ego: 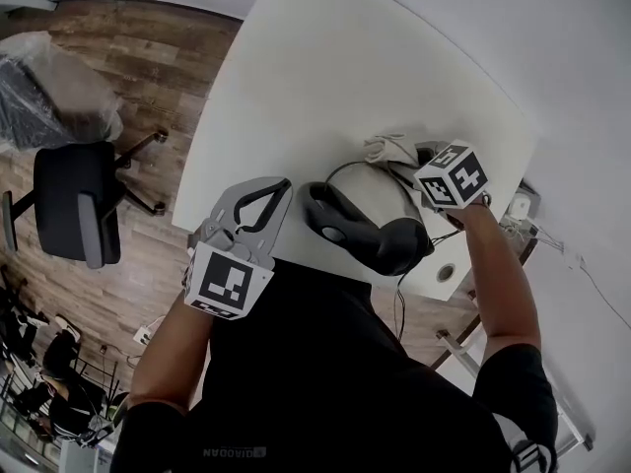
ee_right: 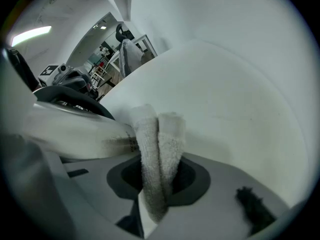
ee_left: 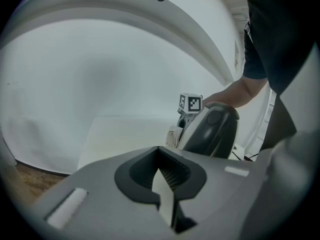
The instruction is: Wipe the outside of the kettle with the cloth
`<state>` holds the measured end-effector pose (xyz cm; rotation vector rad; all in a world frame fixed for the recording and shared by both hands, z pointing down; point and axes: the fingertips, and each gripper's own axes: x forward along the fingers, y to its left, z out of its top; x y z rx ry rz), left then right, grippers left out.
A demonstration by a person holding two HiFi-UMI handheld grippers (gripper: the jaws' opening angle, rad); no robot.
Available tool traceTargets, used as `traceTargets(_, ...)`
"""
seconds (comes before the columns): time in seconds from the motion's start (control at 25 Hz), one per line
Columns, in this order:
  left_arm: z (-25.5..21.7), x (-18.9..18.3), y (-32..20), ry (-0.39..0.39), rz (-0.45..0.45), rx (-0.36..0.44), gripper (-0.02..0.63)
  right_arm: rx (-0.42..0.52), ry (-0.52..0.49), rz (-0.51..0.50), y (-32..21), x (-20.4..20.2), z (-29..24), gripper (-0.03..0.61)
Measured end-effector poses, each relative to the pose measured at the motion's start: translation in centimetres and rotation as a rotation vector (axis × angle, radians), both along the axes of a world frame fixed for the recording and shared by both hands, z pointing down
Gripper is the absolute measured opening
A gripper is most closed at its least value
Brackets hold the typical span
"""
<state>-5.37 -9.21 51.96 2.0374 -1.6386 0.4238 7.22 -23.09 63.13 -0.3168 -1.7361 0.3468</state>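
The kettle [ego: 380, 193], white-bodied with a black handle [ego: 355, 227], stands at the near edge of the white table [ego: 325, 67]. The left gripper view shows the kettle [ee_left: 212, 131] from the handle side. My right gripper [ego: 422, 168] is on its far right side, shut on a folded off-white cloth [ee_right: 157, 144] that is pressed against the kettle's white wall [ee_right: 65, 129]. A bunch of the cloth [ego: 392, 150] shows beyond the kettle. My left gripper [ego: 279, 185] hovers left of the handle, apart from it, jaws shut and holding nothing [ee_left: 167, 184].
A black office chair [ego: 74, 200] stands on the wood floor left of the table. A cable hole [ego: 446, 272] and cables lie at the table's right corner near the wall. A plastic-wrapped object [ego: 49, 87] sits at the far left.
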Motion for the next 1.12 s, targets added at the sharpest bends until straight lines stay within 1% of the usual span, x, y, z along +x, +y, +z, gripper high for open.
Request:
traceTargets(0.16, 0.9, 0.4, 0.7, 0.018, -0.002, -0.022, 0.008, 0.009, 0.028, -0.018, -0.1, -0.3, 1.1, 0.092)
traceTargets(0.36, 0.7, 0.4, 1.2, 0.005, -0.002, -0.029, 0.008, 0.031, 0.042, -0.024, -0.1, -0.2, 1.5, 0.092)
traceTargets(0.48, 1.0, -0.1, 1.6, -0.001, -0.02, -0.058, 0.008, 0.047, 0.034, -0.01, -0.1, -0.3, 1.5, 0.092)
traceTargets(0.56, 0.4, -0.3, 1.5, 0.014, -0.031, -0.049, 0.008, 0.051, 0.003, 0.017, -0.3, -0.3, 1.3, 0.092)
traceTargets(0.64, -0.6, -0.3, 1.5, 0.024, -0.035, -0.026, 0.008, 0.058, -0.068, 0.08, -0.8, 0.0, 0.2, 0.092)
traceTargets(0.8, -1.8, -1.0, 1.7, -0.001, -0.038, 0.001, 0.008, 0.152, -0.3, 0.305, -3.5, 0.8, -5.3, 0.092)
traceTargets(0.84, -2.2, -1.1, 1.6, -0.002, -0.038, 0.009, 0.008, 0.175, -0.346, 0.336, -3.7, 1.0, -7.0, 0.092)
traceTargets(0.88, -2.7, -1.2, 1.5, -0.002, -0.036, 0.019, 0.008, 0.197, -0.39, 0.345, -3.5, 1.2, -9.1, 0.092)
traceTargets(0.92, -3.1, -1.3, 1.3, -0.004, -0.031, 0.03, 0.008, 0.225, -0.434, 0.33, -2.9, 1.3, -11.4, 0.092)
traceTargets(0.96, -3.6, -1.3, 1.0, -0.007, -0.024, 0.044, 0.008, 0.26, -0.477, 0.294, -2.2, 1.4, -13.9, 0.092)
traceTargets(1.04, -4.5, -1.3, 0.2, -0.013, -0.008, 0.077, 0.008, 0.346, -0.55, 0.204, -0.8, 1.6, -18.4, 0.092)
traceTargets(1.12, -5.3, -1.1, -0.4, -0.008, 0.007, 0.108, 0.008, 0.426, -0.597, 0.1, 0.5, 1.5, -21.7, 0.092)
